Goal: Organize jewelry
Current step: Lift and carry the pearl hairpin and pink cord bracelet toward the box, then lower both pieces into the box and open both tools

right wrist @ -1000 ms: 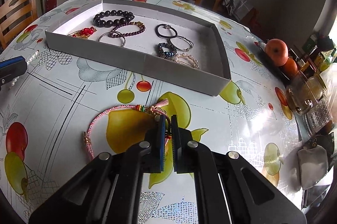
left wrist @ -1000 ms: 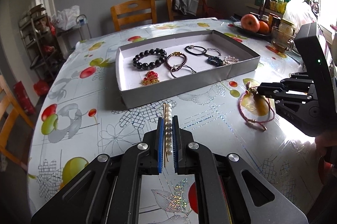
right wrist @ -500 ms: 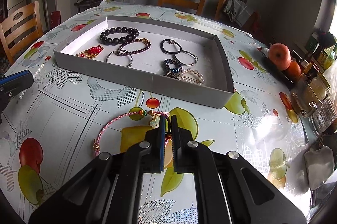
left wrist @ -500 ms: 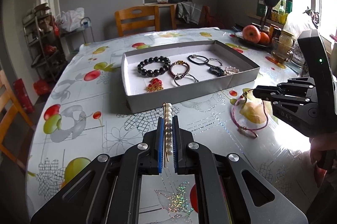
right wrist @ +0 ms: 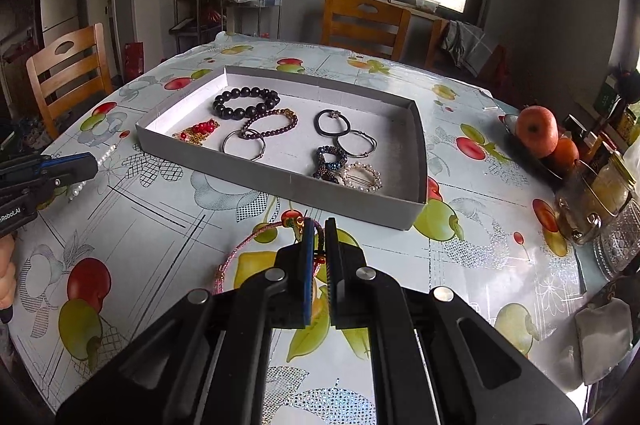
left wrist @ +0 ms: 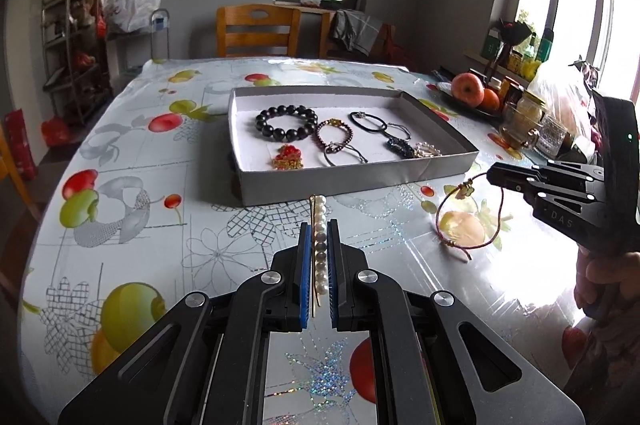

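My left gripper (left wrist: 319,227) is shut on a pearl hair clip (left wrist: 319,221) and holds it above the table, short of the grey tray's (left wrist: 360,181) near wall. My right gripper (right wrist: 319,225) is shut on a pink cord bracelet (right wrist: 248,245), which hangs from it above the table; the bracelet also shows in the left wrist view (left wrist: 460,221). The tray (right wrist: 280,181) holds several pieces: a black bead bracelet (left wrist: 284,123), a red and gold charm (left wrist: 287,157), hair ties (right wrist: 332,123) and a pearl ring bracelet (right wrist: 362,177).
The table has a fruit-print cloth (left wrist: 140,193). A fruit plate with an apple (right wrist: 536,131), glass jars (right wrist: 600,201) and a grey pouch (right wrist: 604,341) stand at the right. Wooden chairs (right wrist: 364,25) stand around the table.
Both grippers have risen with their loads. The pink bracelet has come up off the table and now hangs from the right gripper.
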Demonstrator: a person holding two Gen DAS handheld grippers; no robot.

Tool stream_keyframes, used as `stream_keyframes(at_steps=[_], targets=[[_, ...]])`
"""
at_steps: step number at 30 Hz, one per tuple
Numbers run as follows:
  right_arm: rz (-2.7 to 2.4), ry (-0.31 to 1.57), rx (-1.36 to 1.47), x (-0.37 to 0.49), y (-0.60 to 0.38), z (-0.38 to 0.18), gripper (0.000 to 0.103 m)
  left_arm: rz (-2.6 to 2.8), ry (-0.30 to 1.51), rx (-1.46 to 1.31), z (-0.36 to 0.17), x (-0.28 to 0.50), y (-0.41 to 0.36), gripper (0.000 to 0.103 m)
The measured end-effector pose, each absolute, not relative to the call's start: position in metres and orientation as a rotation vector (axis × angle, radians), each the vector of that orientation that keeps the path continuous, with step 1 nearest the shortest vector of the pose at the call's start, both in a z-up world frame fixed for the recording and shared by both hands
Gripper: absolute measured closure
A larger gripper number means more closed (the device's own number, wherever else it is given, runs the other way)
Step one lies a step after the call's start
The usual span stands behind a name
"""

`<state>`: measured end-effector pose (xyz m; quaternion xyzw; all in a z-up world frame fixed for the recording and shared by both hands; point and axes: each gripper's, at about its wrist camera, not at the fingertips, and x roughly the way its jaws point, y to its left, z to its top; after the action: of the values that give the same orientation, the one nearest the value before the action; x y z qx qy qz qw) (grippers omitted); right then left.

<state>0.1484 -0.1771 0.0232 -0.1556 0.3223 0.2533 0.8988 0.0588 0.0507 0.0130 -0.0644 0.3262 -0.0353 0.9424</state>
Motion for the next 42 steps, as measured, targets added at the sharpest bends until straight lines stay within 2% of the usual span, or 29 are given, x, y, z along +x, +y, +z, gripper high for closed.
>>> stream_keyframes(at_steps=[7, 19, 32, 42], targets=[[0.603, 0.623, -0.317, 0.151, -0.192, 0.04, 0.098, -0.04, 0.68, -0.177, 0.027, 0.057, 0.054, 0.095], [0.695, 0.536, -0.302, 0.163, -0.2, 0.08, 0.098, 0.026, 0.662, 0.004, 0.078, 0.093, 0.025, 0.095], [0.731, 0.491, -0.27, 0.221, -0.152, 0.107, 0.098, 0.016, 0.726, -0.001, 0.066, 0.174, 0.025, 0.095], [0.712, 0.647, -0.181, 0.286, -0.124, 0.067, 0.098, 0.03, 0.81, -0.064, 0.028, 0.232, 0.038, 0.095]])
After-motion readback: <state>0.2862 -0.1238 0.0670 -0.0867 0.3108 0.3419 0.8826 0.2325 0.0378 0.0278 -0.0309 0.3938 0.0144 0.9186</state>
